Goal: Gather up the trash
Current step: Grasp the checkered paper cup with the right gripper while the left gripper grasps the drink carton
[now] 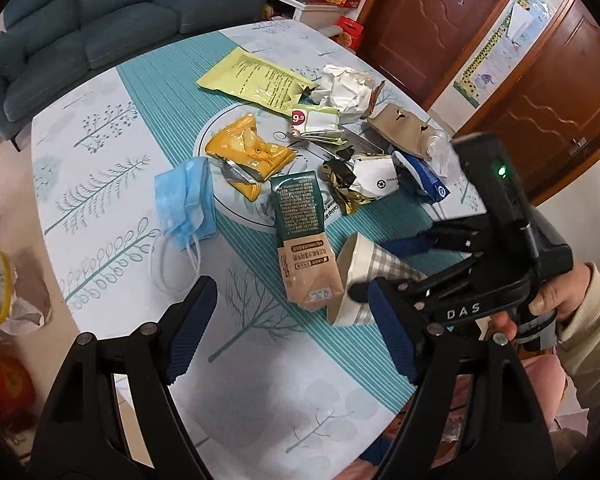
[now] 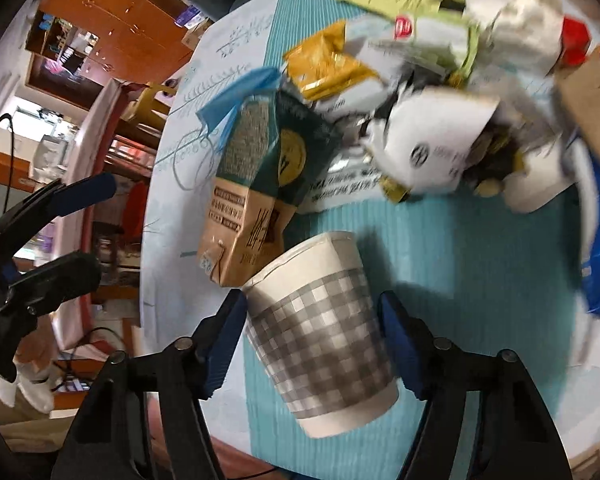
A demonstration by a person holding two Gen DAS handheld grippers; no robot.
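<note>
Teal-striped tablecloth point(image 1: 148, 92) strewn with wrappers, right gripper point(image 2: 314, 344) straddling grey-checked white paper cup point(image 2: 320, 332) lying beside green-and-tan drink carton point(image 2: 252, 192), fingers seemingly touching it, left gripper point(image 1: 288, 332) spread wide, holding nothing.

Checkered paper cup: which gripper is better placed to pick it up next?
Right. The right gripper already has its open fingers on either side of the checkered paper cup, while the left gripper hovers open and empty over the tablecloth beside it.
</note>
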